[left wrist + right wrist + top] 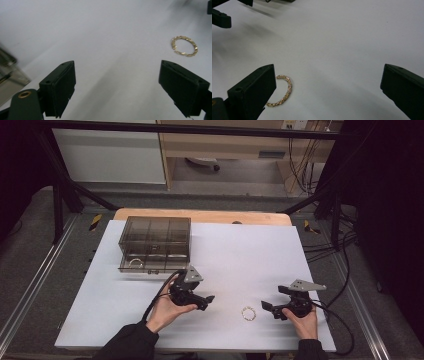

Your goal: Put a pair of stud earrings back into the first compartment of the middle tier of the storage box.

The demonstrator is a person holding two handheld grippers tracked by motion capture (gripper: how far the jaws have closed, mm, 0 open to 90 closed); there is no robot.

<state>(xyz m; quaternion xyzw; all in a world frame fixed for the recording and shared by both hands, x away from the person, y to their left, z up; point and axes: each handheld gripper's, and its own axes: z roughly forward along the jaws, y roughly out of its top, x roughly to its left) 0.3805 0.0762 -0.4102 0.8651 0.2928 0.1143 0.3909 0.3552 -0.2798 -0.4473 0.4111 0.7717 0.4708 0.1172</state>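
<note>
A gold bracelet (248, 313) lies flat on the bench between my claws, nearer my right claw (268, 308); both claws, including my left claw (206, 302), gape empty.

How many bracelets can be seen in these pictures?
2. One gold bracelet lies on the white table between the two grippers. A second bracelet lies in the drawer box's open front-left compartment. Others may be hidden inside the box.

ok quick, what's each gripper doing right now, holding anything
left gripper: open, holding nothing.
right gripper: open, holding nothing; the gold chain bracelet lies on the table by one jaw.
</note>
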